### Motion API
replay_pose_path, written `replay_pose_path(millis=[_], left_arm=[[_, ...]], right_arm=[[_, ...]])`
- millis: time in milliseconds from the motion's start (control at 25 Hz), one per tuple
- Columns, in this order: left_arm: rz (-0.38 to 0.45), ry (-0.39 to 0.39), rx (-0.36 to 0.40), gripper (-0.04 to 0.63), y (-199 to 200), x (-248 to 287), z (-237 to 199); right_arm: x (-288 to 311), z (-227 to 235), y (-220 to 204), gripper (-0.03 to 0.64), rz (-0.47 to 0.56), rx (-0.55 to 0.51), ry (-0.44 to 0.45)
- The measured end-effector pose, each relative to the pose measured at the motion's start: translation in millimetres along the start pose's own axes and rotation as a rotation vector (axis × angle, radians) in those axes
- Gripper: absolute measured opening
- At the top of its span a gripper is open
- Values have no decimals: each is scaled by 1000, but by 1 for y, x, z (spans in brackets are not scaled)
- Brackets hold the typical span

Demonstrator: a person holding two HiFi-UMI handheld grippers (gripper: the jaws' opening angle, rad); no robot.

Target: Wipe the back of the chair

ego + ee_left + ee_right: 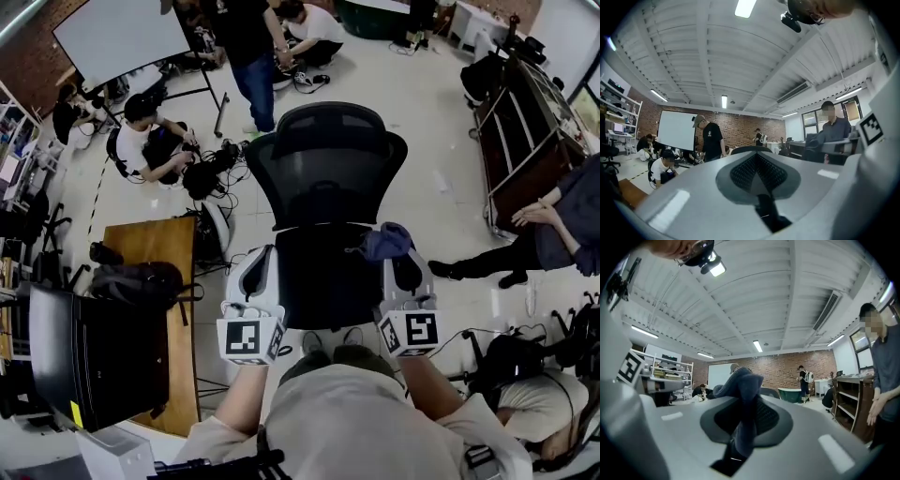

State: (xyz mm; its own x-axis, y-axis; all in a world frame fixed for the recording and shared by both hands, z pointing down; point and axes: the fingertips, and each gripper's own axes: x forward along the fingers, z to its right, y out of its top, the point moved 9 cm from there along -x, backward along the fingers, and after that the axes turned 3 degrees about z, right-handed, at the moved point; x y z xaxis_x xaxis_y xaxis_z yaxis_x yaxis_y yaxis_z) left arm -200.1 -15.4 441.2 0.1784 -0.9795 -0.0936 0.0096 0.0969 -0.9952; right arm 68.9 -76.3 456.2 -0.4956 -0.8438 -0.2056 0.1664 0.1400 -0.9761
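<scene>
The chair (pixel 328 164) is standing directly ahead, its mesh back facing both grippers. The right gripper (pixel 403 267) is pinching a blue cloth (pixel 387 241) near the back's lower right edge. The left gripper (pixel 260 272) is hovering at the lower left, jaws together on nothing.

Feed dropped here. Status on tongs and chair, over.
Left tongs shut, empty. Right tongs shut on blue cloth. Chair back directly ahead, unobstructed.

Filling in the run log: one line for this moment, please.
right hand-held gripper: shut on blue cloth | left hand-held gripper: shut, empty | chair: straight ahead
</scene>
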Motion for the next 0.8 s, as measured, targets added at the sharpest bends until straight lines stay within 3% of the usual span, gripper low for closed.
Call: replay_pose_path(millis=[120, 240, 400, 480, 720, 800], left_arm=[[101, 10, -6, 61, 1, 11, -5], [83, 36, -11, 61, 6, 14, -4], [64, 86, -1, 61, 9, 11, -1], [56, 113, 6, 61, 12, 5, -1], [-17, 181, -8, 61, 14, -5, -13], [24, 174, -2, 61, 13, 1, -18]], right_arm=[[85, 9, -49, 49, -67, 19, 23], [190, -4, -68, 49, -117, 35, 101], [291, -20, -128, 49, -269, 49, 144], [318, -22, -140, 49, -319, 33, 129], [339, -12, -133, 48, -313, 19, 105], [336, -4, -133, 48, -315, 12, 98]])
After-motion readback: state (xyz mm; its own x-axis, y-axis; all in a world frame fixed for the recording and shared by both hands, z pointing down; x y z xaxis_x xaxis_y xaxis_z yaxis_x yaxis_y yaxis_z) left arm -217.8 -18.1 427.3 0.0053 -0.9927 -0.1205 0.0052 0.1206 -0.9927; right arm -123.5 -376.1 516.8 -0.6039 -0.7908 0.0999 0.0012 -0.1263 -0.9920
